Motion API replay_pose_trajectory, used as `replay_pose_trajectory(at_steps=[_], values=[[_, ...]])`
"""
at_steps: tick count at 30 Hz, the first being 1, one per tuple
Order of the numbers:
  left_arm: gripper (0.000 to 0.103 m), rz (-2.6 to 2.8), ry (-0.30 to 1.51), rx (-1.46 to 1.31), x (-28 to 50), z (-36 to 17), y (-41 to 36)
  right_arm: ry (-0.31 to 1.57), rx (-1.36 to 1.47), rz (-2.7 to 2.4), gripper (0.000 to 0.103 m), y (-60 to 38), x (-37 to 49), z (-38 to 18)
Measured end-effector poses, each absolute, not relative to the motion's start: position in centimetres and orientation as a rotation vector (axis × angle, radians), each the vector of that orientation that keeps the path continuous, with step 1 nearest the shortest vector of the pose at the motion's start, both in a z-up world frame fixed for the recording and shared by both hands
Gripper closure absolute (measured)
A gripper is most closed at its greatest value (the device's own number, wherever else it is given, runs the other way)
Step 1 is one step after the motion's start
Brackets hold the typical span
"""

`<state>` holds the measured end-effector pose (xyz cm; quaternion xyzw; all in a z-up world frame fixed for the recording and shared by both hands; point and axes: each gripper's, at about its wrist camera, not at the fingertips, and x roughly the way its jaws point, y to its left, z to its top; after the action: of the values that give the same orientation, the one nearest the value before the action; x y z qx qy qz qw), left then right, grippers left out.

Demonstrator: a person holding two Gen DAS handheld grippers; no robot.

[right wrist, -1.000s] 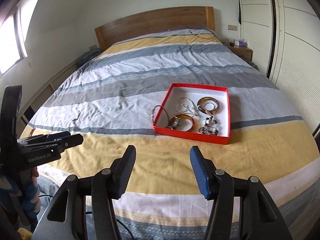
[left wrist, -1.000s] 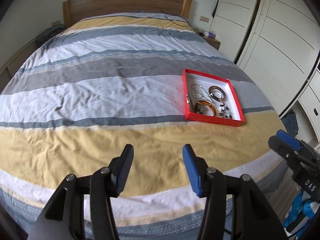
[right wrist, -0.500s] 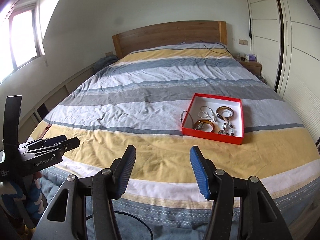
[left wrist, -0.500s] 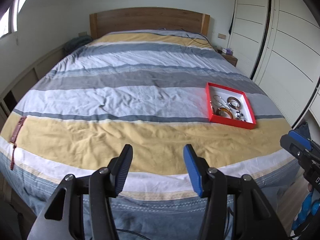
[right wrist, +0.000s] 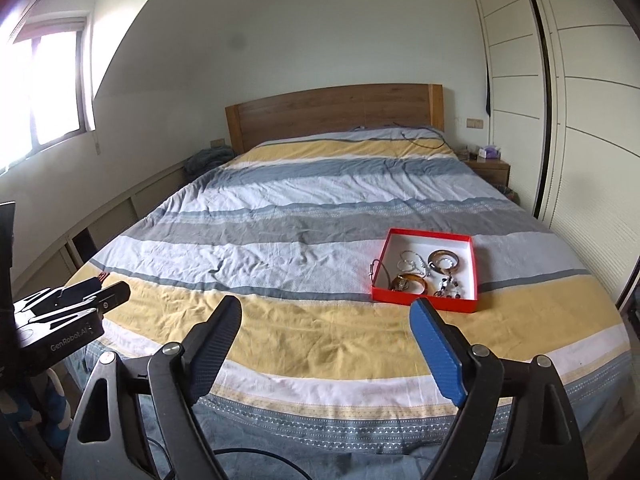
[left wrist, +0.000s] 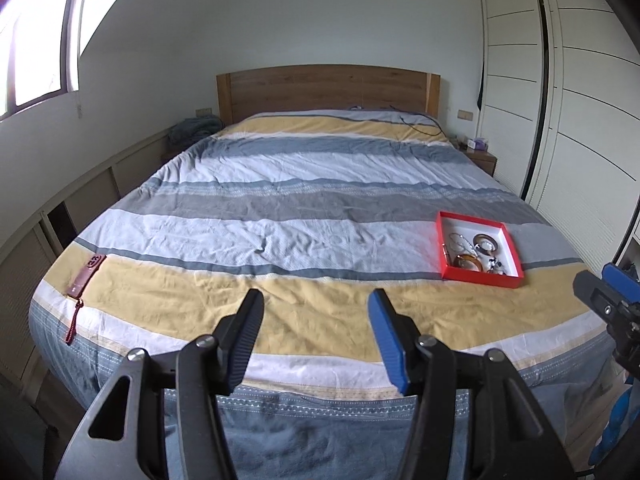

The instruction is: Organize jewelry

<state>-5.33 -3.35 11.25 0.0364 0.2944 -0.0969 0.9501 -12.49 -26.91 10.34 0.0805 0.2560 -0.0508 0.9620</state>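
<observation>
A red tray (left wrist: 480,276) (right wrist: 424,304) with a white floor lies on the bed's right side. It holds several pieces of jewelry: brown bangles (right wrist: 443,261), silver hoops (right wrist: 410,262) and a beaded piece (right wrist: 450,286). A thin wire bangle (right wrist: 376,270) hangs over its left wall. My left gripper (left wrist: 316,312) is open and empty, held off the foot of the bed. My right gripper (right wrist: 326,320) is open and empty, also back from the bed; it shows at the right edge of the left wrist view (left wrist: 604,300).
The striped bedspread (left wrist: 300,240) covers a large bed with a wooden headboard (left wrist: 328,92). A dark red phone case with a strap (left wrist: 86,276) lies at the bed's left edge. White wardrobe doors (left wrist: 580,120) stand to the right, a nightstand (left wrist: 478,158) beside the headboard.
Both grippers have pulled back and away from the bed, so the tray looks smaller and more of the room shows. Both stay open and empty.
</observation>
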Motion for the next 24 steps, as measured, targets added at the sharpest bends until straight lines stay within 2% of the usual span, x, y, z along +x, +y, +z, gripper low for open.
replay_pose_trajectory(at_steps=[11,24], values=[[0.048,-0.214,0.487,0.085,-7.4,12.9,-3.5,0.483,0.116,-0.136,0.007,-26.2,-13.3,10.9],[0.047,-0.219,0.527,0.091,-5.3,10.9,-4.1,0.543,0.16,-0.183,0.005,-27.9,-12.0,8.5]])
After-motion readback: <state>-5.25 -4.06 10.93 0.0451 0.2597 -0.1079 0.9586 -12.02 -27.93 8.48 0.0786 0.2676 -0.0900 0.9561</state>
